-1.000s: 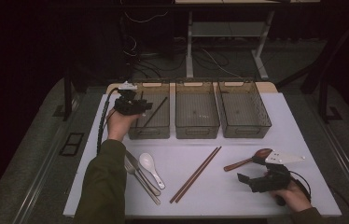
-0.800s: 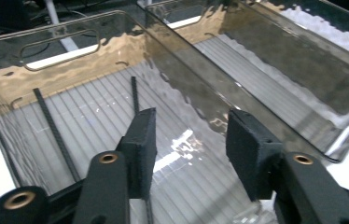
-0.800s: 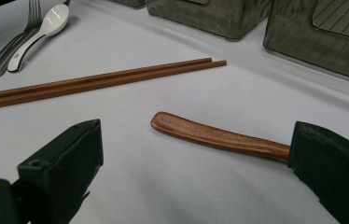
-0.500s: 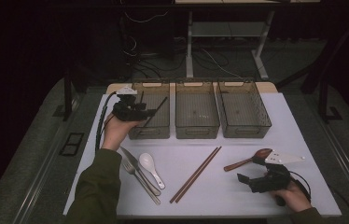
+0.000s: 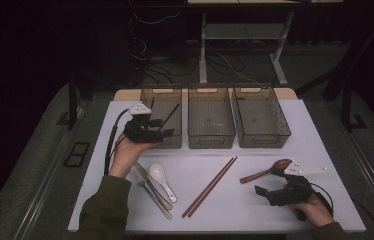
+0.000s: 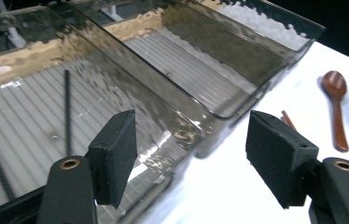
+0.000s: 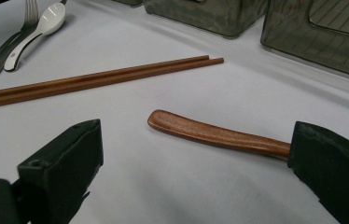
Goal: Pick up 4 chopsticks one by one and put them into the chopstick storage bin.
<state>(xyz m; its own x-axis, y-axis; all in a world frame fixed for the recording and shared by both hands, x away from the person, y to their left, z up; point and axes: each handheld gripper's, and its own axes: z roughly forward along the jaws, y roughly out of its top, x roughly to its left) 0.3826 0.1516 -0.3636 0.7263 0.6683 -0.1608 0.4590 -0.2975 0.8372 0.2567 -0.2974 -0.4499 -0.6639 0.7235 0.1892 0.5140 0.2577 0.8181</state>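
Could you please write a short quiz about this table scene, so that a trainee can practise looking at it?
1. How many clear bins stand in a row at the far side of the white mat?
2. True or false: the left gripper is clamped on the white spoon.
3. Which item lies nearest to the right gripper? A) the fork B) the wooden spoon C) the brown chopsticks

Key:
1. Three. The left bin holds black chopsticks.
2. False. Its jaws have just been opening and nothing is between them; the white spoon lies on the mat.
3. B.
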